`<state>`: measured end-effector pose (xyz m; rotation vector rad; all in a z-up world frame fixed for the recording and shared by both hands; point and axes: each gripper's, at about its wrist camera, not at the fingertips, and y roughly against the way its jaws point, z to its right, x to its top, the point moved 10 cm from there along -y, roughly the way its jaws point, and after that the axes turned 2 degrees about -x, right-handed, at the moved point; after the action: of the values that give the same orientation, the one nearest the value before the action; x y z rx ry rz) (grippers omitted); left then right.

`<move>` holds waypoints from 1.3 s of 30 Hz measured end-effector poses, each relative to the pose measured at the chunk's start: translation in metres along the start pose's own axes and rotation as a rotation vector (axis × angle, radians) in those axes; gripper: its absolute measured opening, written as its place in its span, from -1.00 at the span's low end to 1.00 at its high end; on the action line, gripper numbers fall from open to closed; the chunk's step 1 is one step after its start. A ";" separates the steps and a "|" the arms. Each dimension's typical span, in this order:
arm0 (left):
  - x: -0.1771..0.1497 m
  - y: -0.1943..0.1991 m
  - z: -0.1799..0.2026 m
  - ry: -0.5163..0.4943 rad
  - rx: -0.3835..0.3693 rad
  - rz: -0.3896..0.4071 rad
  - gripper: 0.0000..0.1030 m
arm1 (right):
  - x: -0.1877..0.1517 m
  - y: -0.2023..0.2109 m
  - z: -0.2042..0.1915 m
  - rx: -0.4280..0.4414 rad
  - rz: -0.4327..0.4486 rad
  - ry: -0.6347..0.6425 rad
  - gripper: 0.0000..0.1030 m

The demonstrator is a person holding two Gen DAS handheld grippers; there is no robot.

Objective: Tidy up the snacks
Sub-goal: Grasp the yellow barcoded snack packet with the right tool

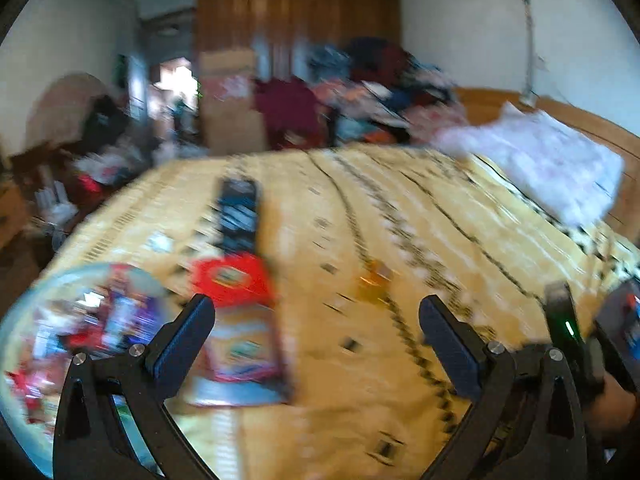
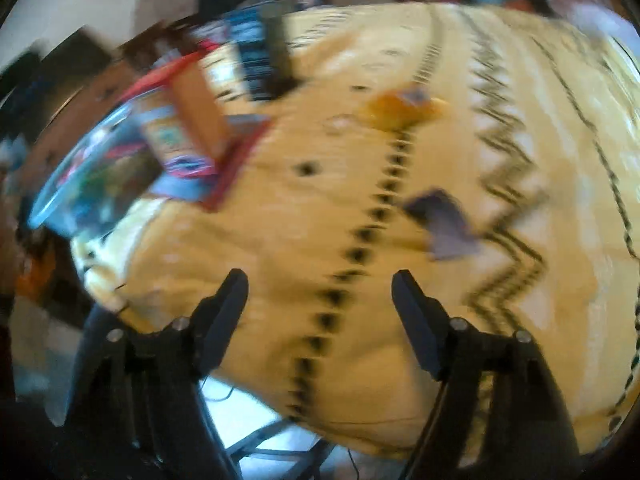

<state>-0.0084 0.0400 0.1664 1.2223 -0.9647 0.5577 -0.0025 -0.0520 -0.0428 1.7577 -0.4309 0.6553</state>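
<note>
Both views are heavily motion-blurred. In the left wrist view the left gripper is seen with its jaws spread wide and nothing between them; only the yellow patterned bedspread is framed in the gap. A clear bowl filled with mixed snack packets is seen at the lower left of the frame, just beside the left finger. A red-topped snack box lies flat on the bedspread in the lower centre-left, touching or nearly touching a dark blue packet above it in the frame. A small orange snack is noted at centre, apart from the others. A white pillow is at the upper right, a clothes pile and wooden wardrobe at top centre. In the right wrist view the right gripper is seen partly open, empty, above the bedspread. A small purple packet lies at centre right, above the right finger in the frame. The bowl and box are seen at the upper left.
</note>
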 end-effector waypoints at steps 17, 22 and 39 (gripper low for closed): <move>-0.058 -0.078 0.017 0.055 -0.068 -0.211 0.98 | 0.166 -0.142 0.080 0.013 -0.017 -0.504 0.61; -0.065 -0.085 0.021 0.050 -0.088 -0.232 0.98 | 0.165 -0.181 0.084 -0.117 -0.070 -0.431 0.45; -0.094 -0.108 0.052 0.114 -0.133 -0.340 0.97 | 0.072 -0.009 0.127 -0.300 0.019 0.141 -0.20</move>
<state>0.0145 -0.0275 0.0313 1.1896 -0.6676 0.2856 0.0858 -0.1684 -0.0285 1.4161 -0.4253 0.6860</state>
